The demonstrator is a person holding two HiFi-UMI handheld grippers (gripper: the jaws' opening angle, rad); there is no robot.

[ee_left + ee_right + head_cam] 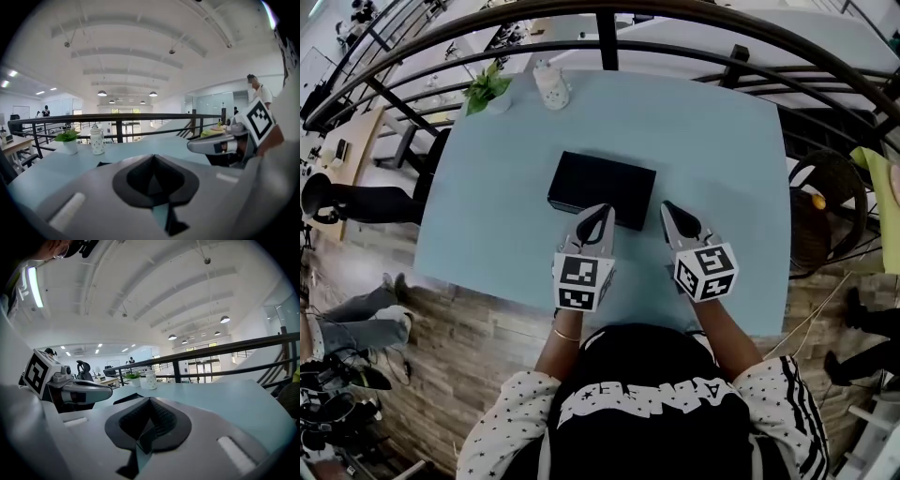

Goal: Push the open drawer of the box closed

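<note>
At the table's far edge, a potted plant stands just left of a white dotted jar. The black box lies mid-table and reads as 1 solid block, with no drawer standing out from it. The left gripper is held at the box's near edge. Its 2 jaws are pressed together with nothing between them, as the left gripper view shows. In the head view its tips overlap that edge, and I cannot tell whether they touch it. Just right, the right gripper points at the box's near right corner, its jaws likewise together and empty. A dark railing runs behind the table.
</note>
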